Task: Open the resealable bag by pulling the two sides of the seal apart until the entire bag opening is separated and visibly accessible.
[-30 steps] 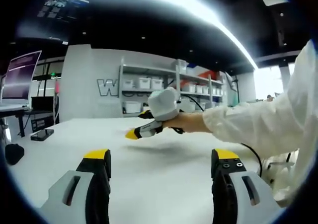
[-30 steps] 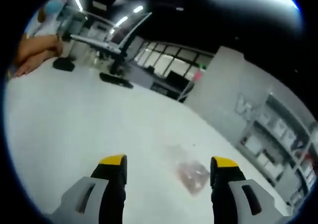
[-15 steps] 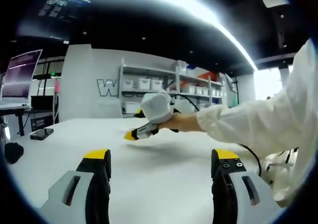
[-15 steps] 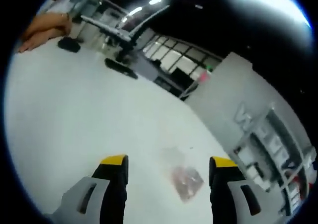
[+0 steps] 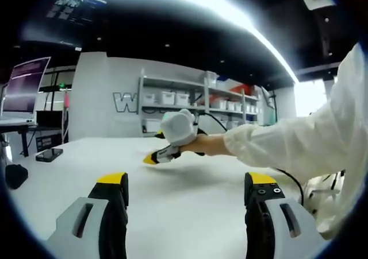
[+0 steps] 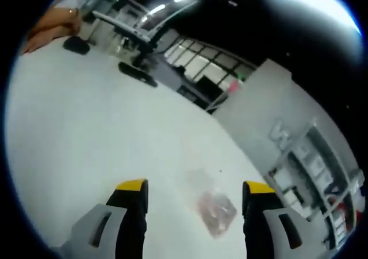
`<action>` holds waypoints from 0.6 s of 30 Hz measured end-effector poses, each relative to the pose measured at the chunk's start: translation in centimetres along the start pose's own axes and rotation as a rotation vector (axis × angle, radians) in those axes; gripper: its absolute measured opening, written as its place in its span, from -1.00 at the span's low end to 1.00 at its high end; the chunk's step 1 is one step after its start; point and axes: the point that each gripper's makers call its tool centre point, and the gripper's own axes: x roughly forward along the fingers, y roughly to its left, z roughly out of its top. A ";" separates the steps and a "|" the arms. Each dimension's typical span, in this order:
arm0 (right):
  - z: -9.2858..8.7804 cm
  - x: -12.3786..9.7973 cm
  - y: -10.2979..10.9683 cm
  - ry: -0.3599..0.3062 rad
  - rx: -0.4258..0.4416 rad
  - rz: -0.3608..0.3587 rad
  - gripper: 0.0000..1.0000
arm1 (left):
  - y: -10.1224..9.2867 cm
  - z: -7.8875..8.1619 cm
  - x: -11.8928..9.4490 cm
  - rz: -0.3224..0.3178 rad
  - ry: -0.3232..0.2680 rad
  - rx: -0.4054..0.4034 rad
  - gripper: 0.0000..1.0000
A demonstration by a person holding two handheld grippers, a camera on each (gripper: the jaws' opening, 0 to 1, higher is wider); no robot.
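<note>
In the right gripper view, a clear resealable bag (image 6: 208, 204) lies flat on the white surface (image 6: 86, 132), blurred, so its seal cannot be made out; pinkish contents fill the end of the bag that lies lower in the picture. The right tongs (image 6: 194, 186) hover above the bag, spread wide and holding nothing. In the left gripper view, the left tongs (image 5: 188, 178) are likewise wide and empty, well apart from the right tongs (image 5: 154, 157), whose opening is hard to judge from there. A dark phone (image 5: 48, 154) lies on the surface far from the bag's side.
</note>
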 end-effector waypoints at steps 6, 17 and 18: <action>1.1 0.6 -0.3 -0.024 0.010 -0.016 0.29 | 0.3 0.2 0.1 0.002 -0.007 -0.001 0.62; 1.1 1.6 -0.4 -0.031 0.107 -0.029 0.21 | 0.4 0.0 0.2 -0.001 -0.007 -0.010 0.62; 1.0 1.6 -0.5 -0.030 0.114 -0.031 0.21 | 0.4 0.0 0.3 -0.001 -0.007 -0.009 0.62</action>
